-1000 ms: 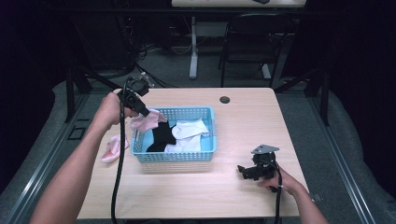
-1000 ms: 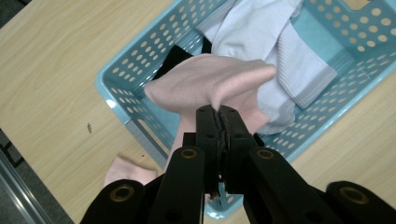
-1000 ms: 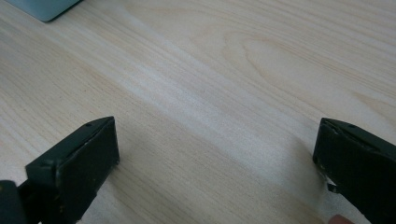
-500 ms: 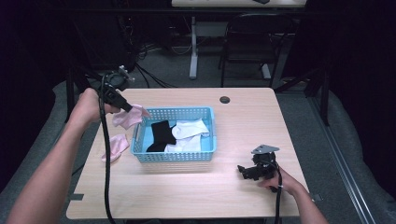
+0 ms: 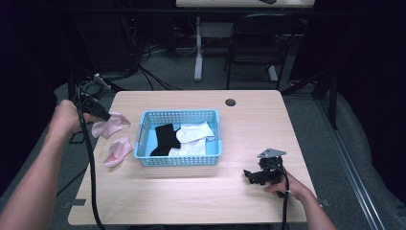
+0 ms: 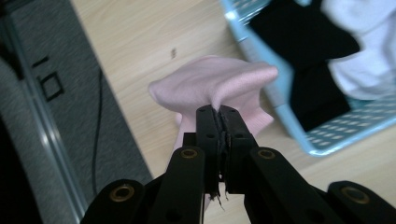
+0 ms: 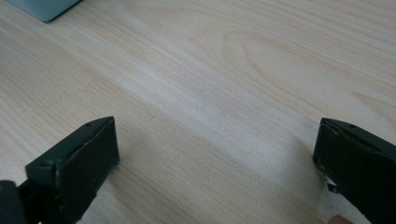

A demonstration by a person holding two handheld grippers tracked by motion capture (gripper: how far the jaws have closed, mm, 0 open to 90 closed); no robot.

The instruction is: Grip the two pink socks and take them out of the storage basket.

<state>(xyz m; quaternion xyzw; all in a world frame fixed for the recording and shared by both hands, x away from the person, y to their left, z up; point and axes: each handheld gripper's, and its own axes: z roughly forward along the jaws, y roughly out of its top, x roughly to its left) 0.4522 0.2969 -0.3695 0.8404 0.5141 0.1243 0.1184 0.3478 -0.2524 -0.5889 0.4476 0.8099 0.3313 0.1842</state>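
Fingers (image 6: 208, 130) of the left gripper (image 5: 106, 115) are pressed together on a fold of a soft pale pink knitted sock (image 6: 219, 88), which hangs off them over the left part of the light wooden counter (image 5: 249, 120), just left of the light blue plastic lattice basket (image 5: 179, 160). A second pale pink sock (image 5: 118, 151) lies flat on the counter a little nearer, close to the basket's near left corner. The right gripper (image 5: 253, 176) rests low on the near right of the counter with its fingers (image 7: 88, 158) wide apart and nothing between them.

The work in hand looks like taking socks out of the basket and pairing them on the left. To do it well, the held sock should come down beside or on top of its mate, not at the counter's left edge where it could slide off. Lowering until the cloth settles before the fingers part would keep it from dropping in a heap.

Inside the basket lie a black sock (image 5: 164, 138) and white socks (image 5: 194, 136), all limp, matte fabric that bunches and folds. The basket's walls are rigid with a gridded mesh; the counter is smooth, pale wood grain.
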